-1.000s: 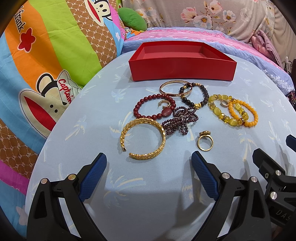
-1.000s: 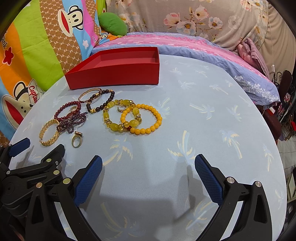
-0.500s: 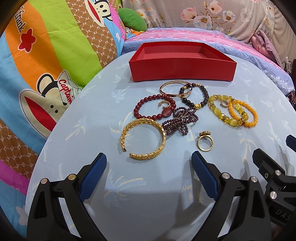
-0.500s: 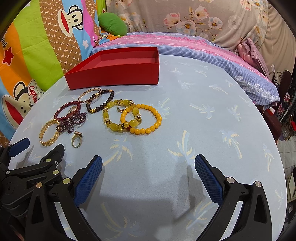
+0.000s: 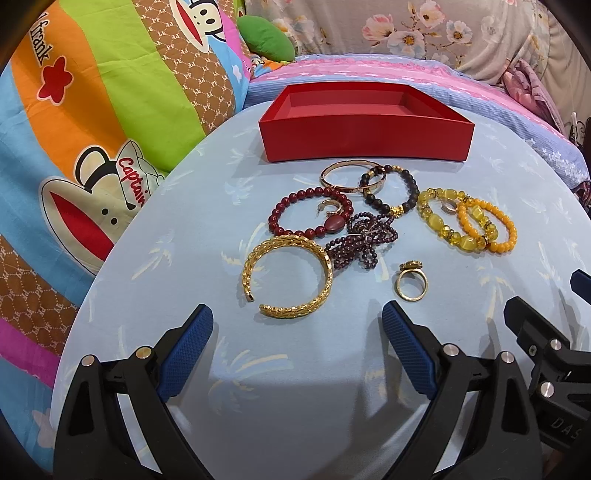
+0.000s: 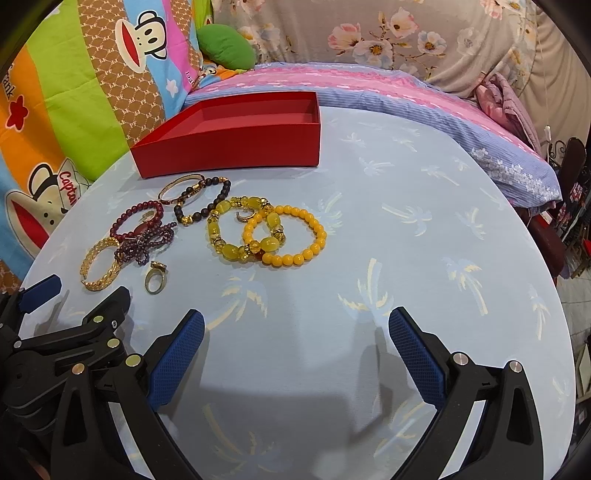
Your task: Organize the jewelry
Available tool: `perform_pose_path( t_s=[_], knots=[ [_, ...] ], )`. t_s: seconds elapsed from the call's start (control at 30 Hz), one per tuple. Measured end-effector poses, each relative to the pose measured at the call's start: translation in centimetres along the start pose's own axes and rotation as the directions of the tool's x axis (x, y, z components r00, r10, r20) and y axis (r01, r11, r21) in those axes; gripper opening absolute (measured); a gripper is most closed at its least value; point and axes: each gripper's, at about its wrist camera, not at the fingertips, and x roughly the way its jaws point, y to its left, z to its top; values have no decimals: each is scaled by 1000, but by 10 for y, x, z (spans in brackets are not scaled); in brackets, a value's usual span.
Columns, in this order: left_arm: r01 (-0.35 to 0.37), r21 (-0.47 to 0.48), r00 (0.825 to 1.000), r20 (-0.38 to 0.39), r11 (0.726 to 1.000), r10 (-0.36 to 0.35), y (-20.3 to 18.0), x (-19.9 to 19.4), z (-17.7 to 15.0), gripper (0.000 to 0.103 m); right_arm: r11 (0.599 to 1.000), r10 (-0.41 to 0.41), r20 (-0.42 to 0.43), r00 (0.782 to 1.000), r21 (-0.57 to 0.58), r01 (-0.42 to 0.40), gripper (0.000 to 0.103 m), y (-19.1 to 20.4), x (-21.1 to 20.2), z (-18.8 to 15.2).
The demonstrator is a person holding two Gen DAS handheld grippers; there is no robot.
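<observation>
Hovering with jaws spread, the left gripper (image 5: 297, 330) and right gripper (image 6: 295, 334) hold nothing — beaded bracelets (image 5: 467, 220), a woven gold cuff (image 5: 290, 274) and a gold ring (image 5: 410, 283) lie just before the shallow red cardboard tray (image 5: 365, 142).

A round table (image 5: 184, 229) with a pale blue palm-print cloth fills the foreground. Left of the table hangs a striped cartoon-monkey blanket (image 5: 92, 122). Beyond the table lies a pink and lilac bedspread (image 6: 388, 92), with a green cushion (image 6: 225, 48) and floral fabric (image 6: 406, 33) behind.
</observation>
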Motion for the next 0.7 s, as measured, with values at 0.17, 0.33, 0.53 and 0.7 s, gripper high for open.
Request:
perform_pose_path(
  t_s=[0.17,0.33,0.53,0.7],
  knots=[
    [2,2,1000,-2,1000,-2,1,0,0,89,1000,-7,-2,1000,4,7,97,-1,0,0],
    [16,-5,1000,-4,1000,-16,2,2,1,88,1000,-14,-7,1000,5,14,97,0,1,1],
    [39,-7,999,4,999,-39,1,1,0,88,999,-39,0,999,15,39,97,0,-1,1],
    [46,-6,999,11,999,-46,0,0,-1,88,999,-43,13,999,19,43,97,-1,-3,1]
  ],
)
